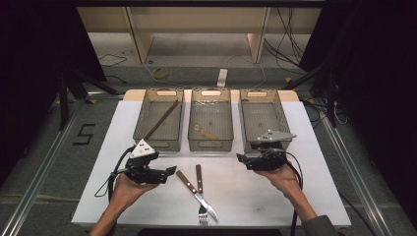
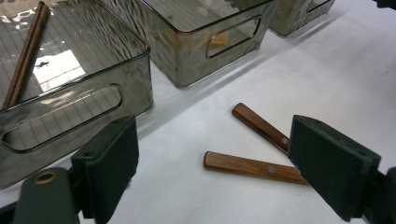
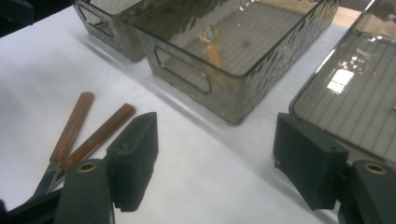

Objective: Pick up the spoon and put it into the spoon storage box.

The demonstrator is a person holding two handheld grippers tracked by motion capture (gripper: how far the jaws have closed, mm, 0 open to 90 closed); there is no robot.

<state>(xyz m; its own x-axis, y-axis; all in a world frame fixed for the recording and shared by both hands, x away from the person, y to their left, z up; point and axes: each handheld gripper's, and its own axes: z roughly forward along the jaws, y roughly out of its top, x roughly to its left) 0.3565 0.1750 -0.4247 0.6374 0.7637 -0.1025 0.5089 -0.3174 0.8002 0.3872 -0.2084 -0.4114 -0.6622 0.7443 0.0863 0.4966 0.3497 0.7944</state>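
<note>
A wooden-handled knife [image 1: 189, 186] and fork [image 1: 199, 189] lie crossed on the white table [image 1: 255, 196] near its front edge. My left gripper [image 1: 170, 170] is held just left of them, pointing right, jaws open and empty. In the left gripper view the left gripper [image 2: 219, 145] frames the knife handle [image 2: 247, 166] and fork handle [image 2: 259, 126]. My right gripper [image 1: 240, 158] hovers right of the cutlery in front of the right bin, open and empty. The right gripper [image 3: 219, 156] sees both wooden handles [image 3: 105, 128] at its left.
Three translucent grey bins stand in a row at the back. The left bin [image 1: 157, 146] holds brown chopsticks [image 1: 162, 119], the middle bin [image 1: 210, 147] a wooden-handled spoon [image 1: 204, 132]. In the right bin [image 1: 246, 123] I see nothing. Cables and shelving lie beyond the table.
</note>
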